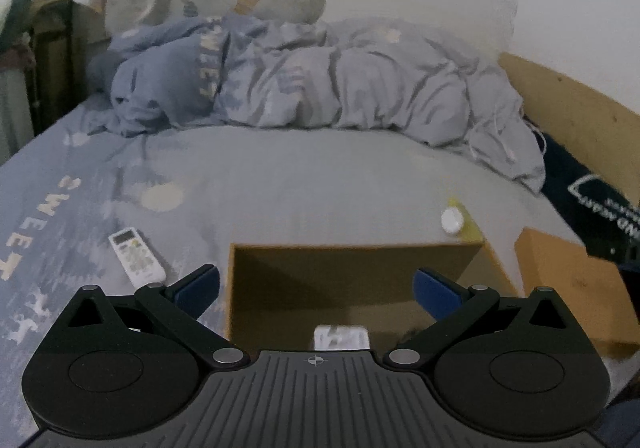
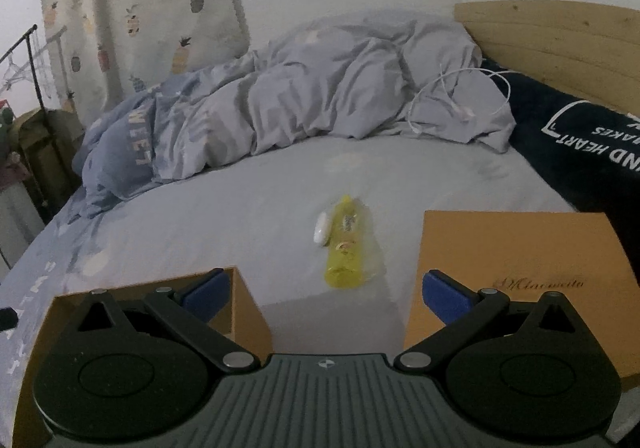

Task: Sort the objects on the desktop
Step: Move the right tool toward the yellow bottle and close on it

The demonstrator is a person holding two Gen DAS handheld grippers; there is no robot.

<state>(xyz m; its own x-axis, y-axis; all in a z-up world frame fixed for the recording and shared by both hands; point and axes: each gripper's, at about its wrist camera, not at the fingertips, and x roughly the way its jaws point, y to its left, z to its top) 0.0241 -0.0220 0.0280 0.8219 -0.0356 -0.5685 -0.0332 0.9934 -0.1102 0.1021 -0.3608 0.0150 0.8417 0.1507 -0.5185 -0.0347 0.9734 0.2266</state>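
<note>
An open tan cardboard box (image 1: 352, 260) sits on the bed right under my left gripper (image 1: 316, 288), which is open and empty above it. A small white packet (image 1: 341, 337) lies inside the box. A white remote control (image 1: 137, 251) lies on the sheet to the left. A yellow bottle (image 2: 347, 244) with a white cap (image 2: 321, 233) lies on the sheet ahead of my right gripper (image 2: 326, 294), which is open and empty. The bottle's white cap also shows in the left wrist view (image 1: 452, 220). The box corner shows in the right wrist view (image 2: 236, 300).
A tan box lid (image 2: 516, 272) lies to the right; it also shows in the left wrist view (image 1: 568, 280). A crumpled blue duvet (image 1: 320, 76) is heaped at the back. A dark pillow (image 2: 576, 144) and wooden headboard (image 2: 560, 36) are at the right. A white cable (image 2: 452, 96) lies on the duvet.
</note>
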